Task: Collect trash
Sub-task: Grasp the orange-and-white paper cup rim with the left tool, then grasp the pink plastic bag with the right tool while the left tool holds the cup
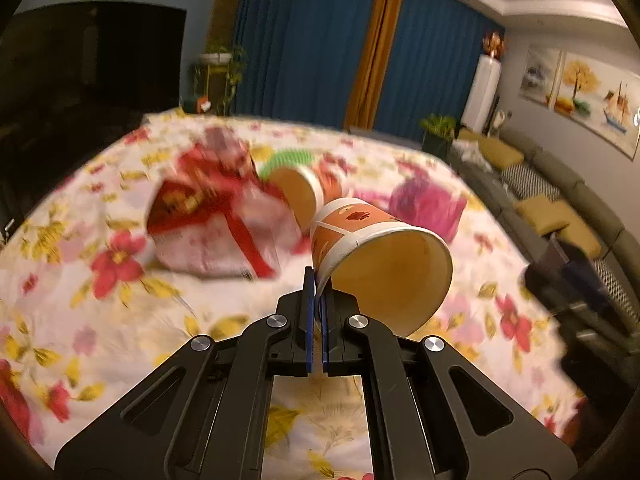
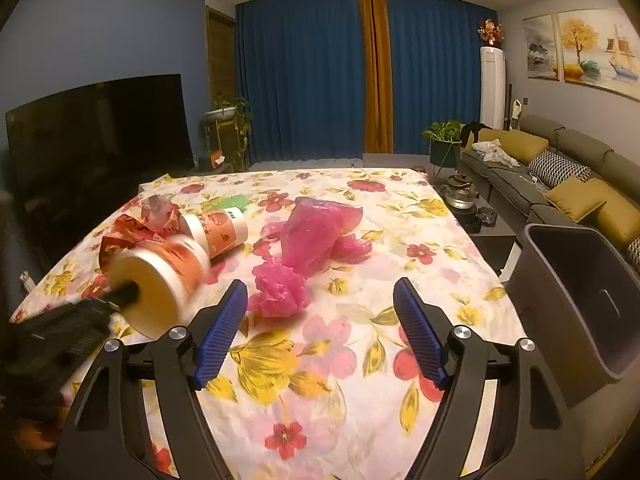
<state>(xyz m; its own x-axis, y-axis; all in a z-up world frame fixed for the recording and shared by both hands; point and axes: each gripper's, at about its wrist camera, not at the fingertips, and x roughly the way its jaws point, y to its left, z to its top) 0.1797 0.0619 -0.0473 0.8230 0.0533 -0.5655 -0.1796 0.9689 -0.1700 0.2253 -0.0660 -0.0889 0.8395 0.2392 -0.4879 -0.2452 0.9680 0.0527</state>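
Pinching the rim wall of an orange paper cup (image 1: 372, 248), left gripper (image 1: 318, 292) closed tight, blue pads flat against the thin paper, cup lifted on its side with the open mouth facing the camera. Seen from the right wrist as a blurred cup (image 2: 160, 280) held above the near left part of the table. Behind it, lying on the floral tablecloth (image 1: 120, 300): a second orange cup (image 1: 308, 192) on its side, a crumpled red and white wrapper (image 1: 216, 220) just beside that cup, a green ribbed item (image 1: 288, 158) partly hidden behind both. Further right, a pink plastic bag (image 1: 428, 204), crumpled, apart from the cups.

Right gripper (image 2: 320, 312) spread wide, nothing between the blue pads, hovering low over the cloth and aimed at the pink bag, its bunched near end just ahead of the left finger. Off the table's right edge, a dark grey bin (image 2: 580, 300), open top tilted toward the table. Beyond: blue curtains (image 2: 312, 72), a dark television (image 2: 100, 140) at left, a sofa (image 2: 560, 168) with yellow cushions at right.
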